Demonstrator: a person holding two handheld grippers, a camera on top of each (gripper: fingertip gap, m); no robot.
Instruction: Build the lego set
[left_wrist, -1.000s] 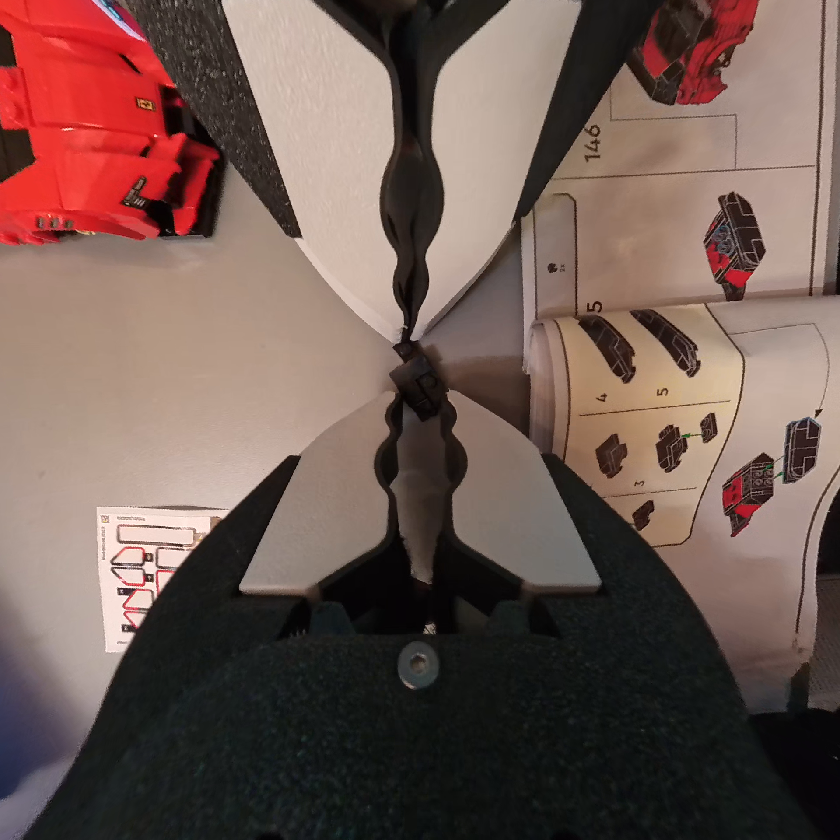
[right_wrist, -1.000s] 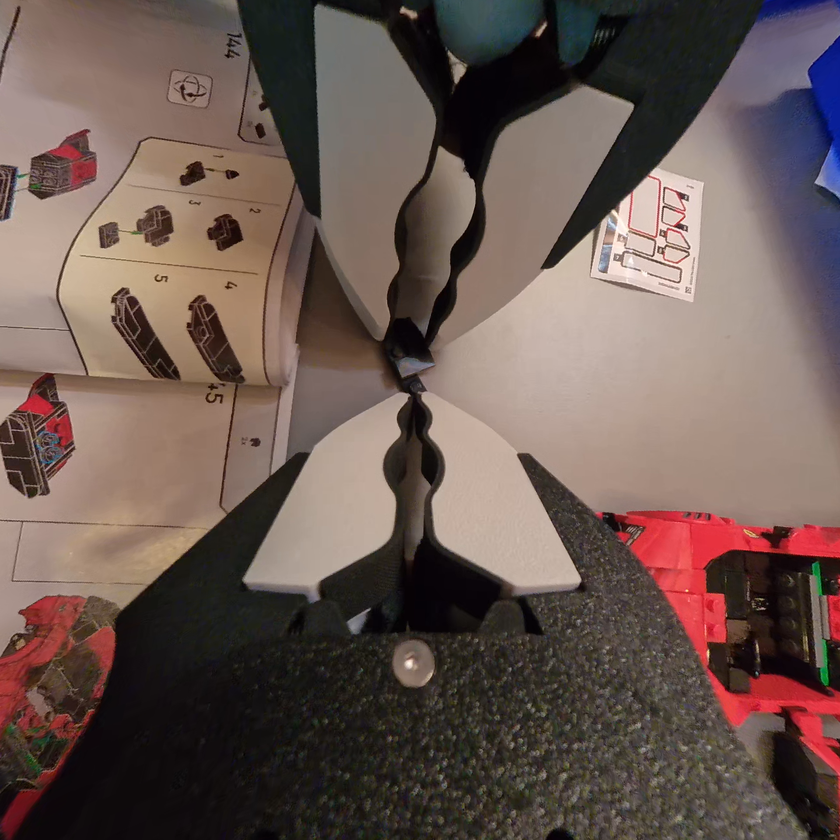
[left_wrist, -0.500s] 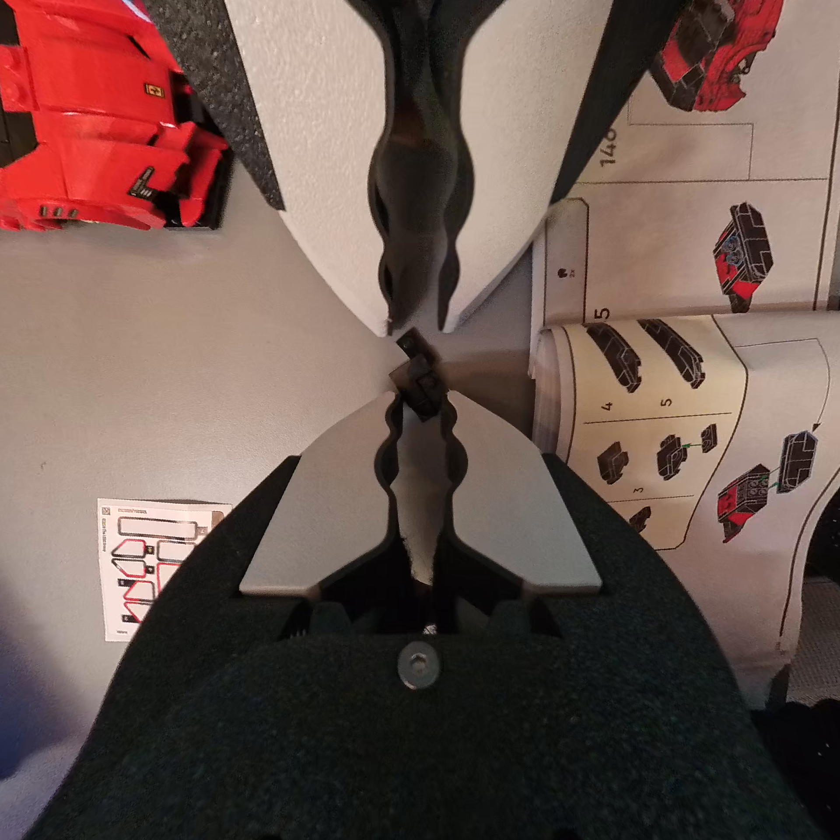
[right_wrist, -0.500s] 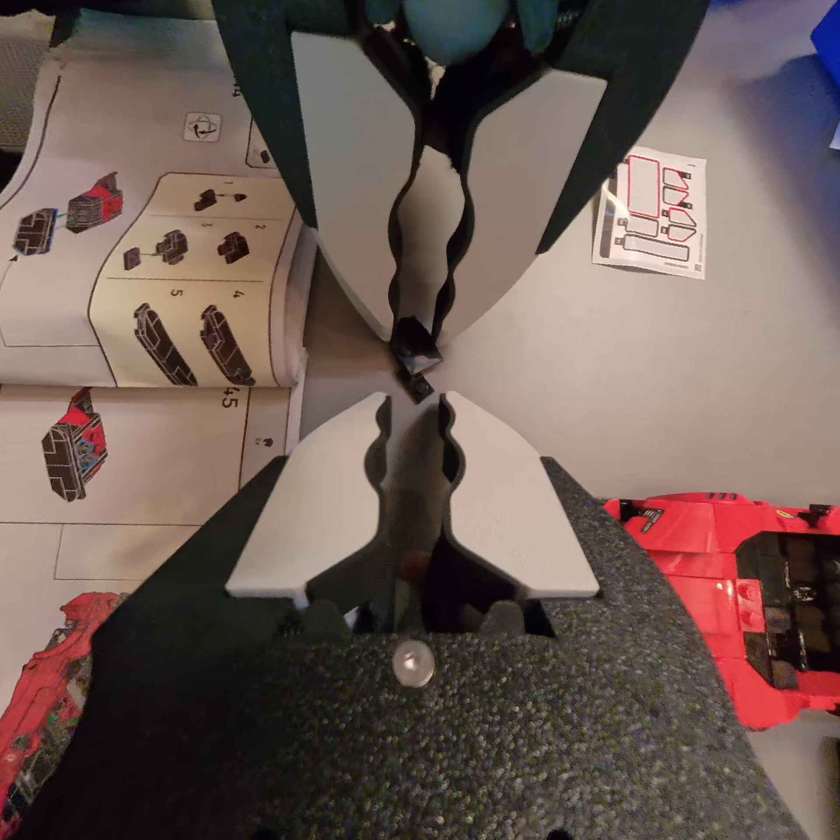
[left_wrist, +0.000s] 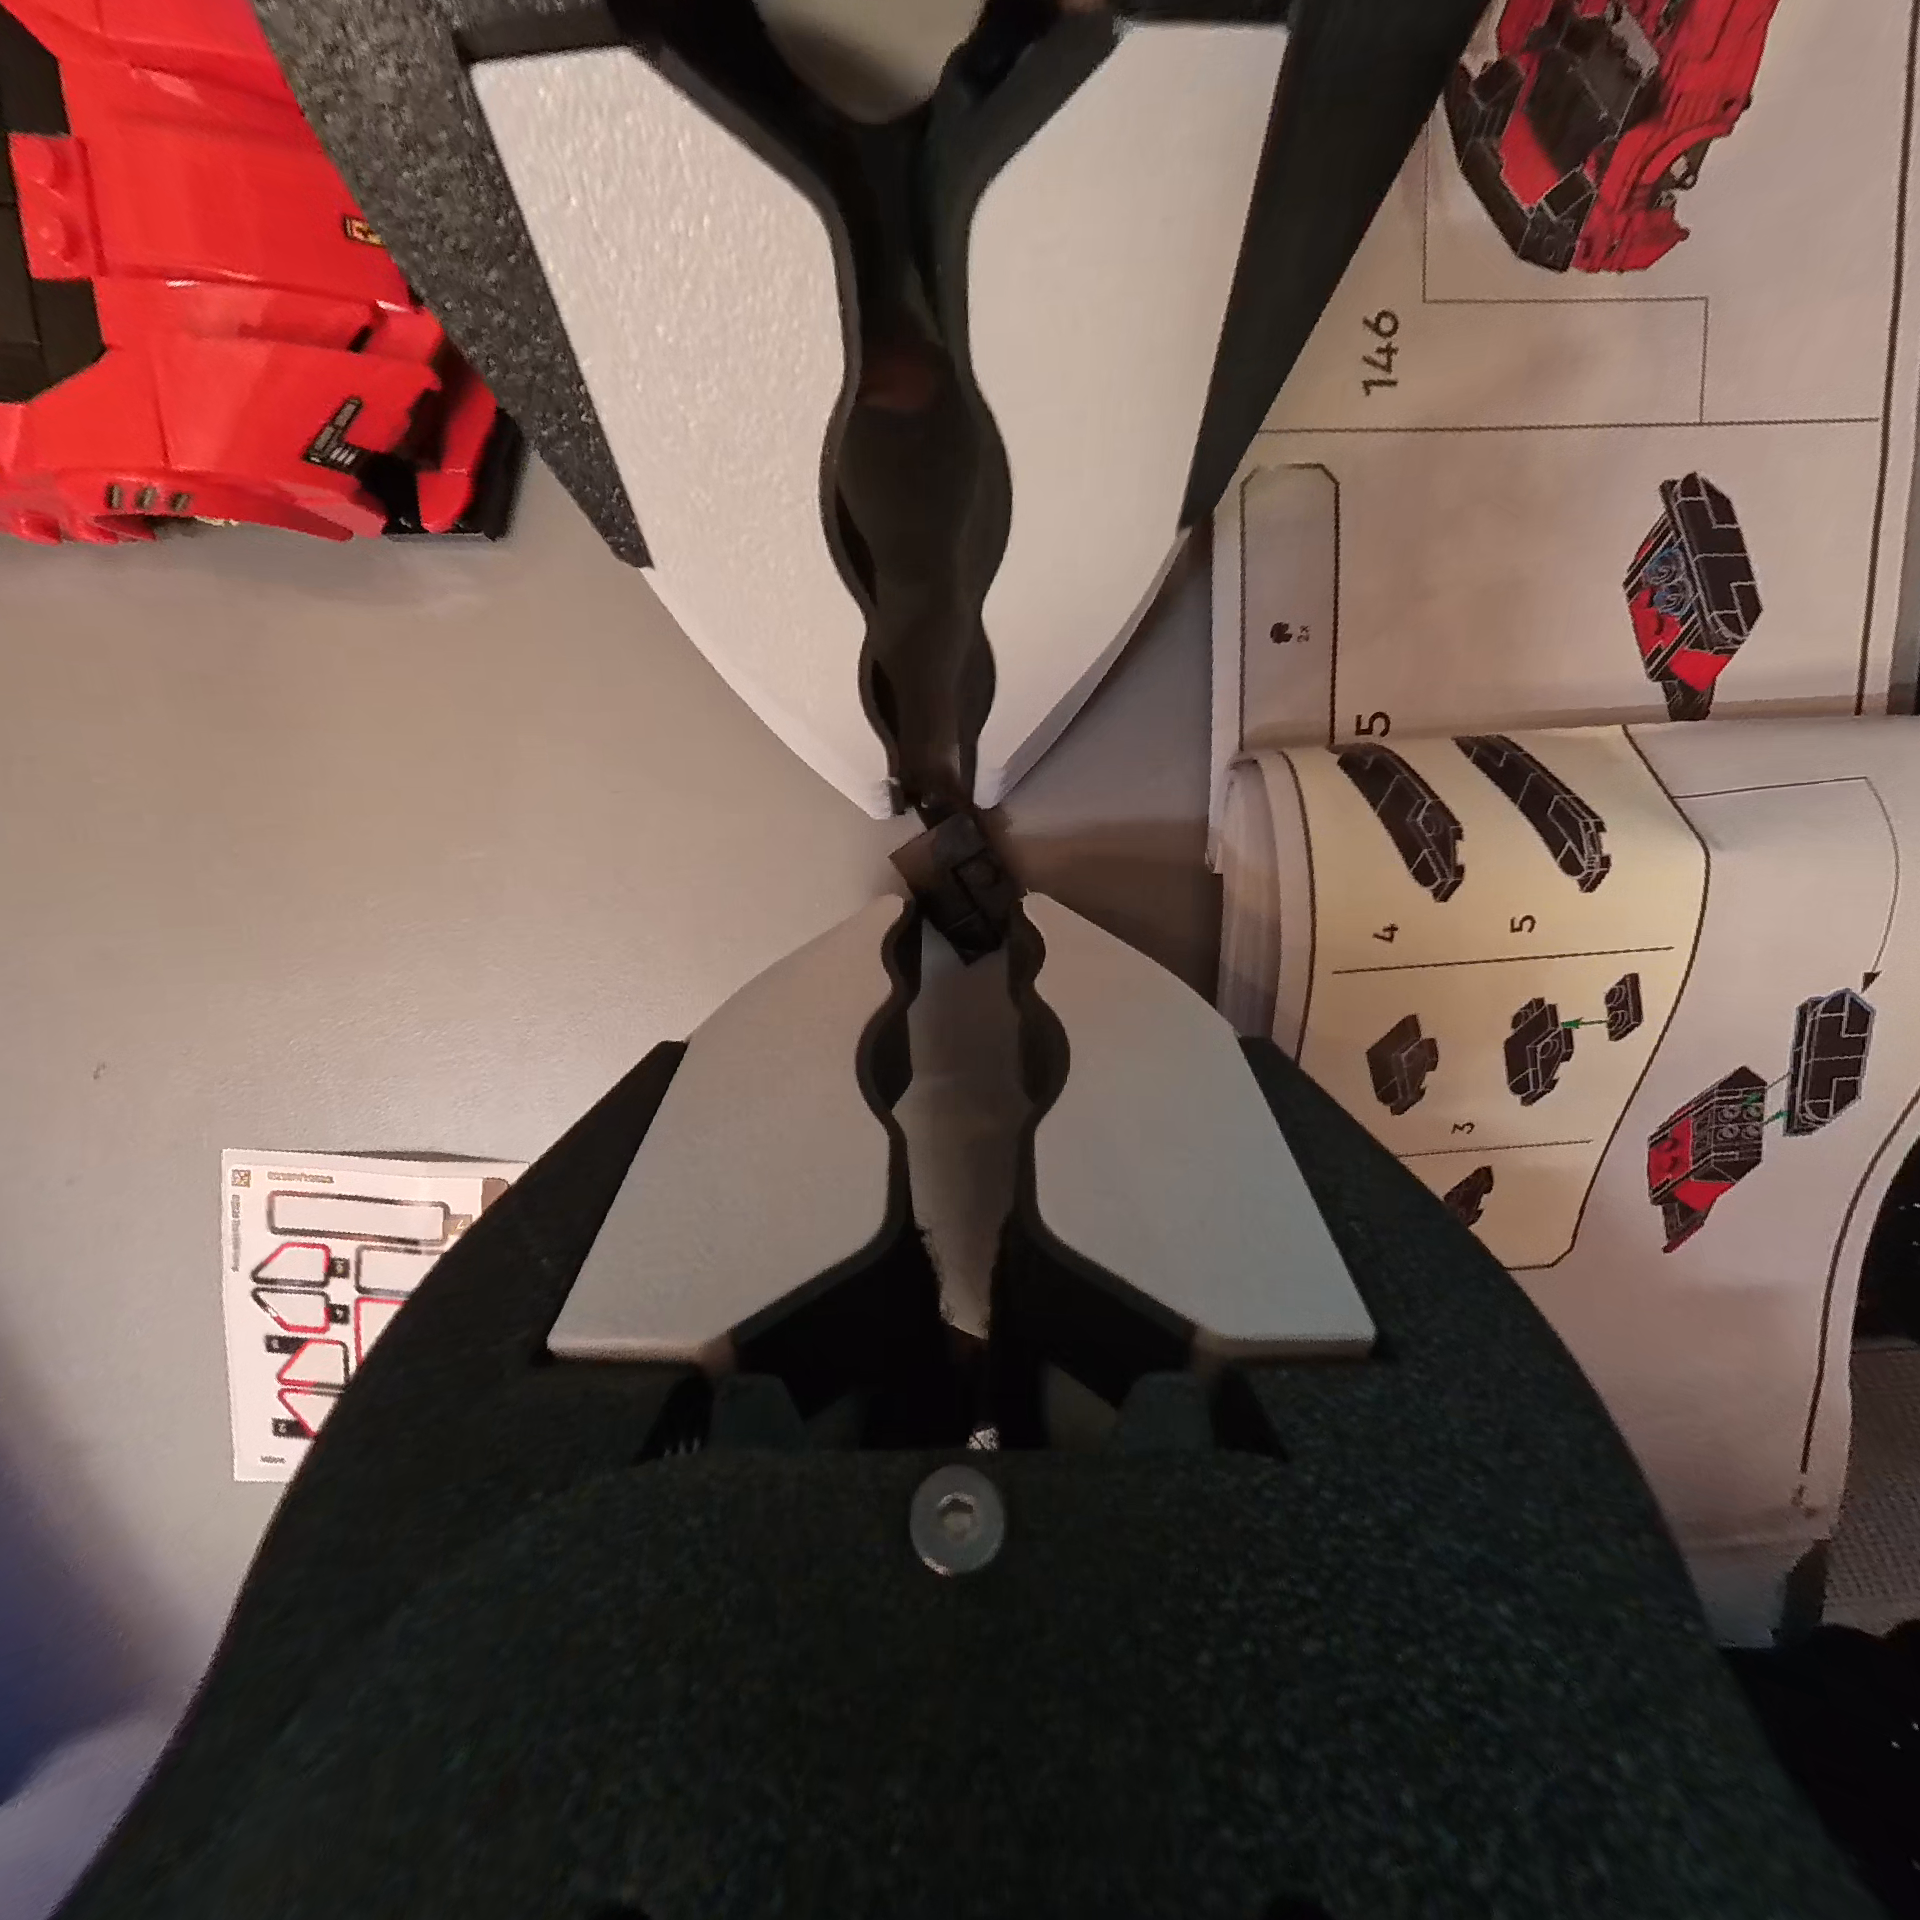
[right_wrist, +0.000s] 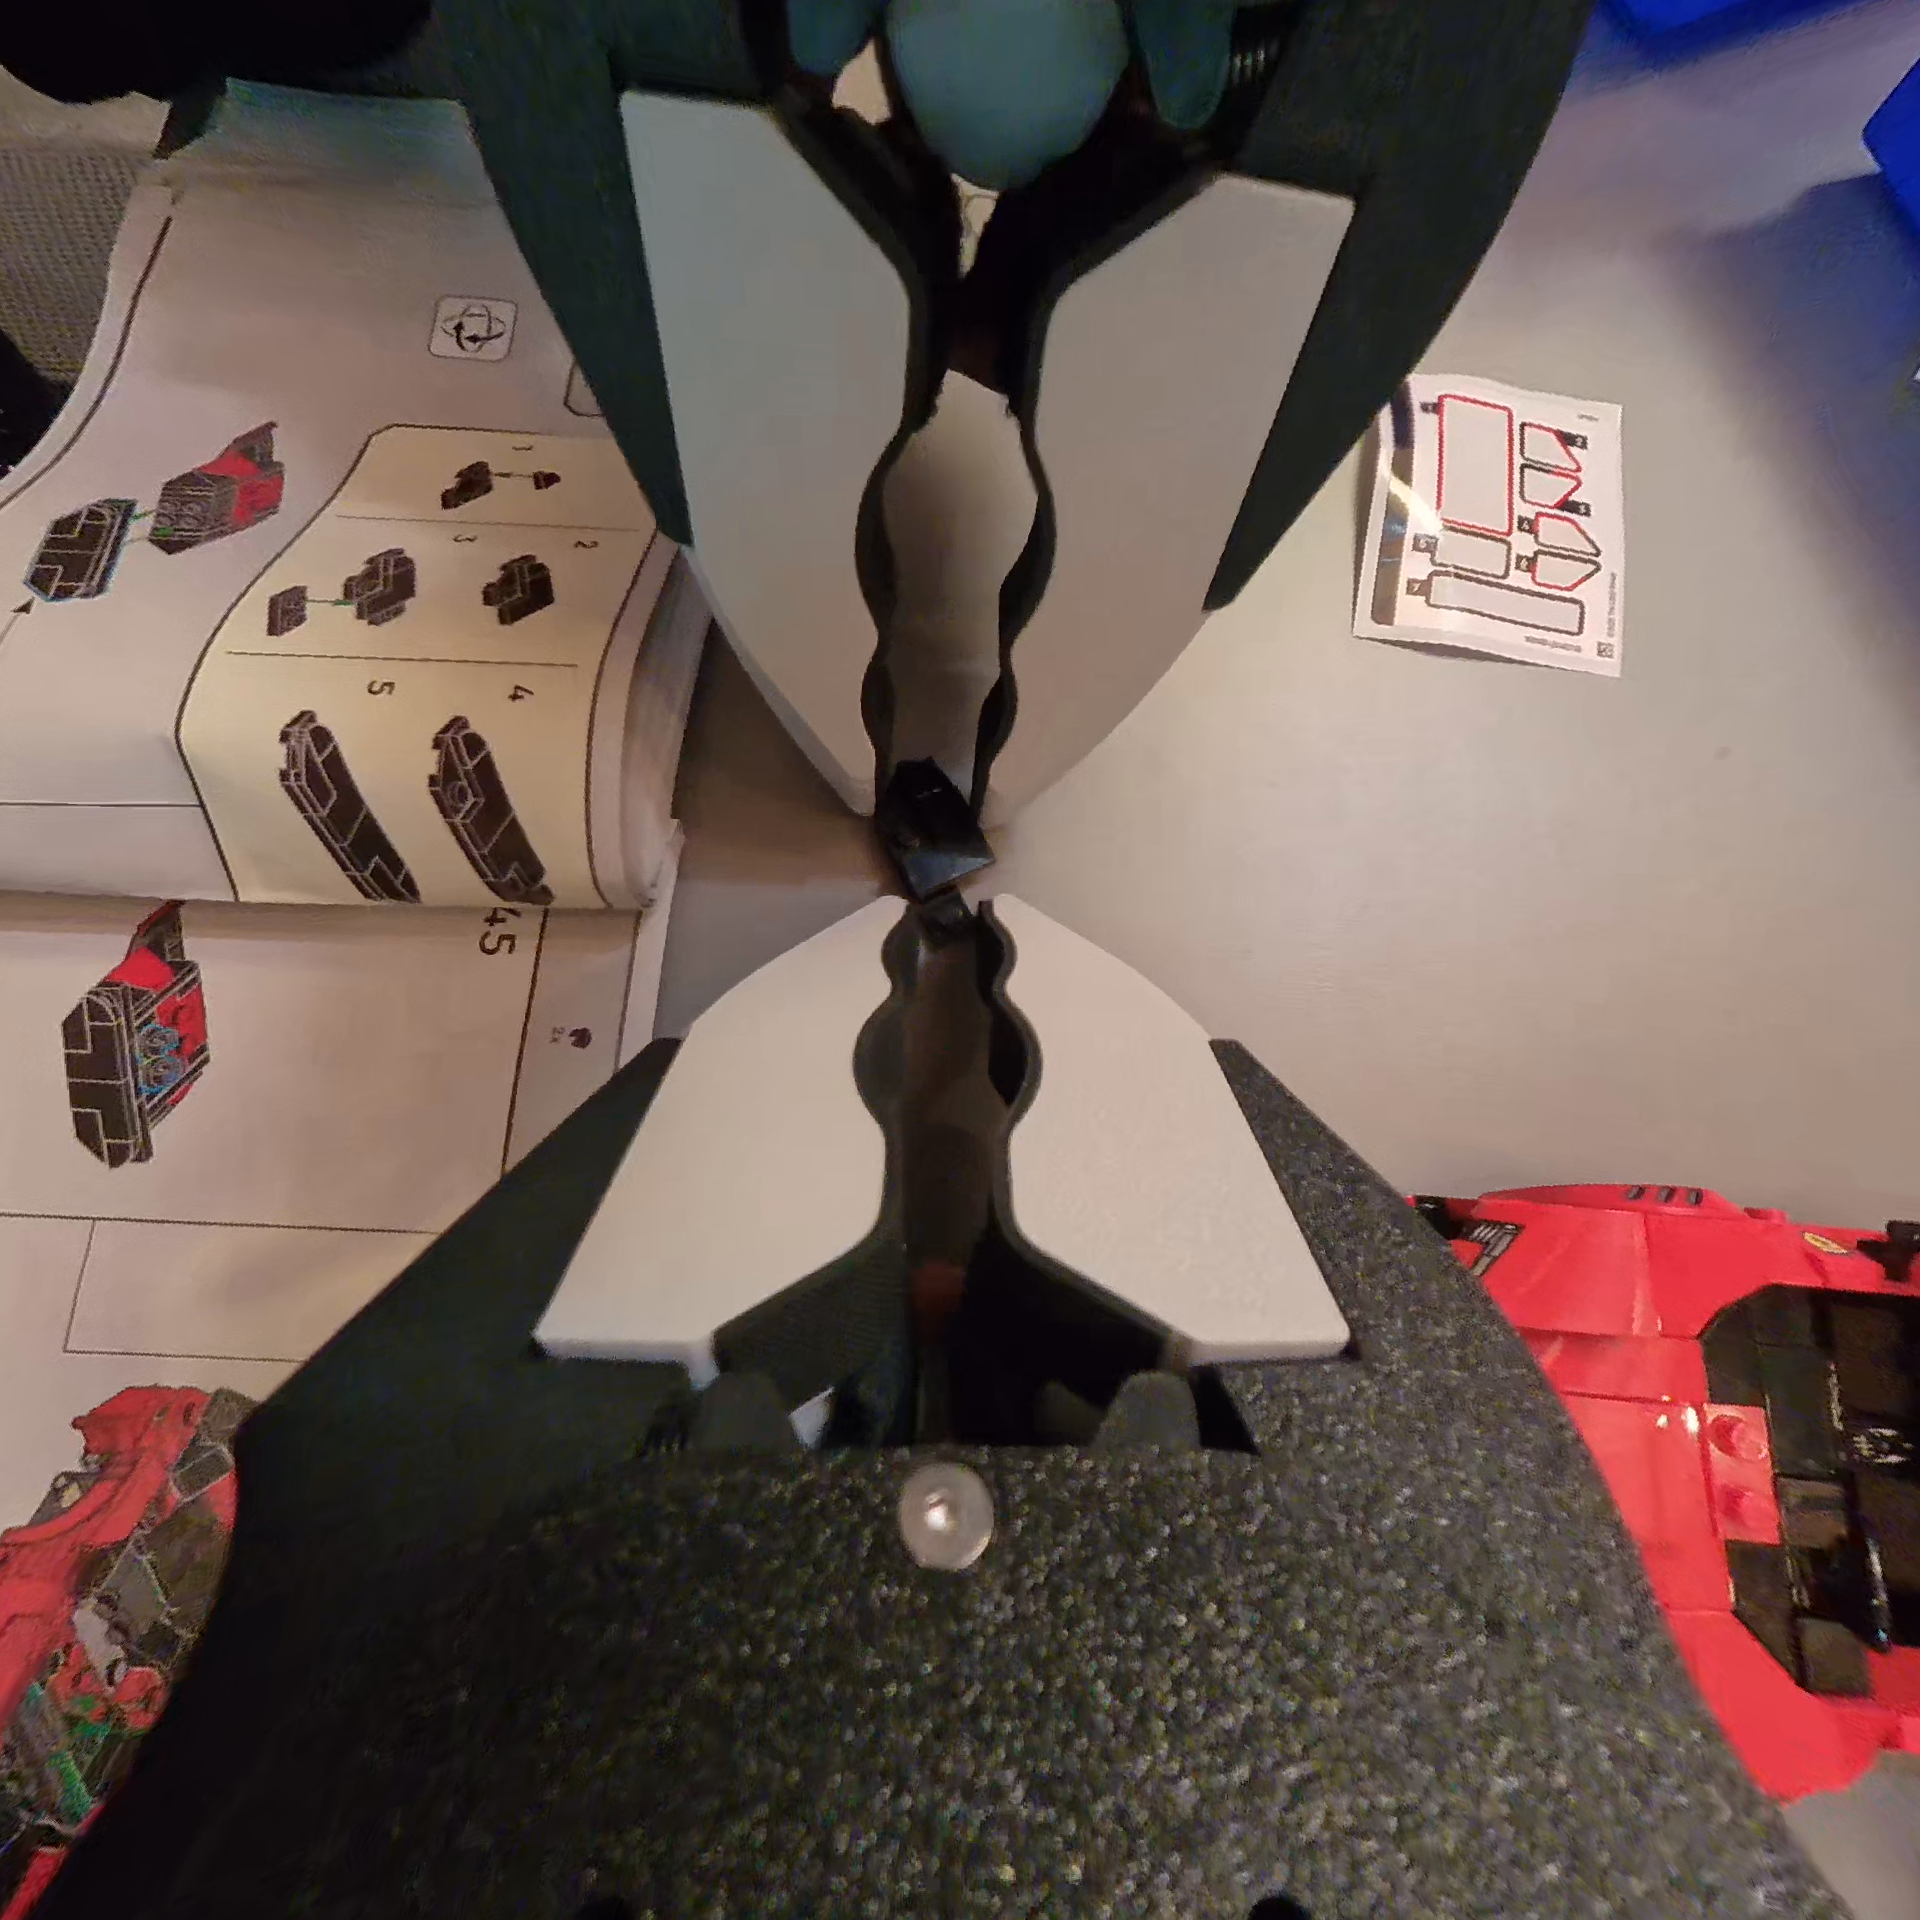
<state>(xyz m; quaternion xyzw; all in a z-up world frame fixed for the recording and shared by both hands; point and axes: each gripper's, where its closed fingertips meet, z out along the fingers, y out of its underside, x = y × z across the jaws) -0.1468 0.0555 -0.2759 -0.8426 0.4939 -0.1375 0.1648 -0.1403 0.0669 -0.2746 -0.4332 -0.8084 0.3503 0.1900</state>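
Note:
My two grippers meet tip to tip above the grey table (left_wrist: 312, 831). My left gripper (left_wrist: 961, 920) is shut on a small black lego assembly (left_wrist: 964, 883), which juts out past its fingertips. My right gripper (right_wrist: 943, 914) is shut on the small black end of that same assembly (right_wrist: 933, 831). In the left wrist view the right gripper (left_wrist: 940, 795) comes in from the top. In the right wrist view the left gripper (right_wrist: 930, 795) comes in from the top, with a teal gloved hand (right_wrist: 997, 94) behind it.
A red lego car (left_wrist: 208, 312) lies on the table, also low right in the right wrist view (right_wrist: 1714, 1455). The open instruction booklet (left_wrist: 1558, 935) (right_wrist: 312, 727) and a sticker sheet (left_wrist: 312, 1299) (right_wrist: 1496, 520) lie beside the grippers. A blue object (right_wrist: 1891, 135) is at the far corner. Less than 4 cm separates the two grippers' tips.
My right gripper was shut on the small black part, opened and drew back a little half a second ago, and has closed on its end again. My left gripper kept its hold.

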